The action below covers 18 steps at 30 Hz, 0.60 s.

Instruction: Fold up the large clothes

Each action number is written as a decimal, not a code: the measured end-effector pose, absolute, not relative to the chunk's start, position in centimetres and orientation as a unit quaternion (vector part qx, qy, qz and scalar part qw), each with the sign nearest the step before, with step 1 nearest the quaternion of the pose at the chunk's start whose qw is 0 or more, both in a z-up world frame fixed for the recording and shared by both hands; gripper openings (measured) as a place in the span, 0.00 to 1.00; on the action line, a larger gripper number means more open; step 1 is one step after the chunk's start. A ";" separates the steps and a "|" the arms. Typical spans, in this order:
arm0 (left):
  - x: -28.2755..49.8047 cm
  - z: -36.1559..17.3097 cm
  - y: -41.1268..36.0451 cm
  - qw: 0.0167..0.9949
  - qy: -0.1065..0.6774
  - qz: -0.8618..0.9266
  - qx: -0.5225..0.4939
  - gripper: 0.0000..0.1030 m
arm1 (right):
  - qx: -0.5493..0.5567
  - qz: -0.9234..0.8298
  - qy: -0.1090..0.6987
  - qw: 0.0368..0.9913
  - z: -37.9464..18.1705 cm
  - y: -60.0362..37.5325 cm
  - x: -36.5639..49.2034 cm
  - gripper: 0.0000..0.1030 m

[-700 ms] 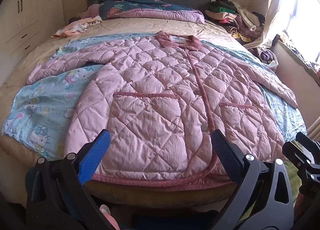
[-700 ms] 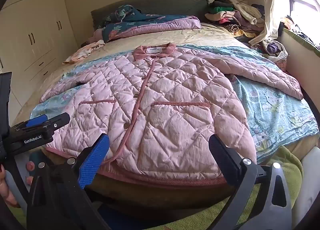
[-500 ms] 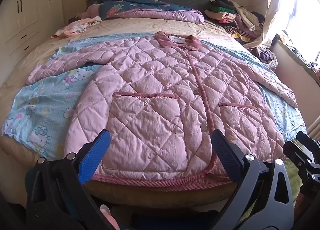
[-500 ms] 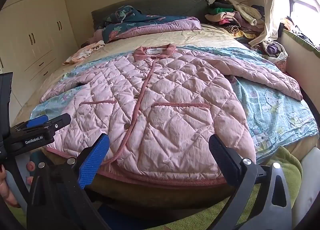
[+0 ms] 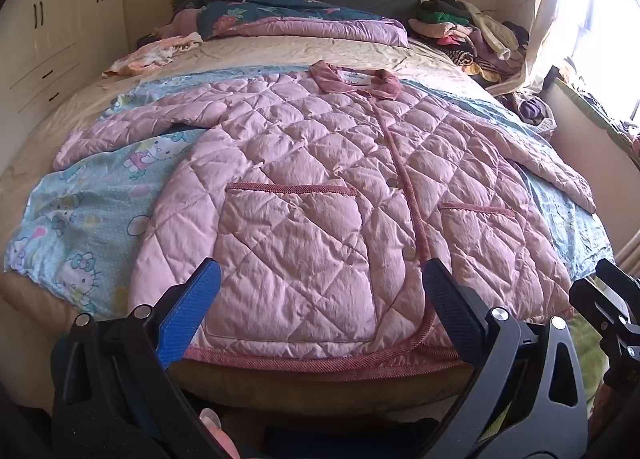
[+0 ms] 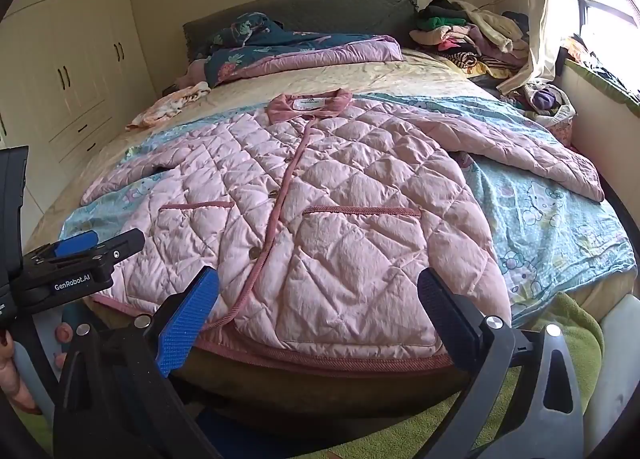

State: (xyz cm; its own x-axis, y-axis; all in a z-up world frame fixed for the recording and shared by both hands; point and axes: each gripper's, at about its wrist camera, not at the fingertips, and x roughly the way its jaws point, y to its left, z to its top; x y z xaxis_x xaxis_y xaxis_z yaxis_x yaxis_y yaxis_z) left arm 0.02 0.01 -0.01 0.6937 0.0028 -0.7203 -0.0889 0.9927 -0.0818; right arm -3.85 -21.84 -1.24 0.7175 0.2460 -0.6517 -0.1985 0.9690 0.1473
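The pink quilted jacket (image 5: 320, 187) lies buttoned and face-up on the bed (image 5: 280, 55), collar far and hem nearest, its long axis running straight away from both wide-open, empty tools, left tool (image 5: 320, 291) nearer the left pocket, right tool (image 6: 318, 299) nearer the right.

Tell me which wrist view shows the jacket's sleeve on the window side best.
The right wrist view: that sleeve runs unobstructed from shoulder to cuff across the cartoon-print sheet. The left wrist view squeezes the same sleeve into the distorted edge, foreshortened, though its cuff end still shows.
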 end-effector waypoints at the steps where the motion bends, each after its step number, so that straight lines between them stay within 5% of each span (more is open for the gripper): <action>1: 0.0 0.0 0.0 0.919 0.391 0.027 -0.054 0.92 | 0.034 0.120 0.356 0.926 -1.3 -21.8 -3.9 0.96; 18: 0.0 0.0 0.0 0.918 0.391 0.026 -0.054 0.92 | 0.030 0.121 0.355 0.927 -1.1 -21.3 -4.1 0.96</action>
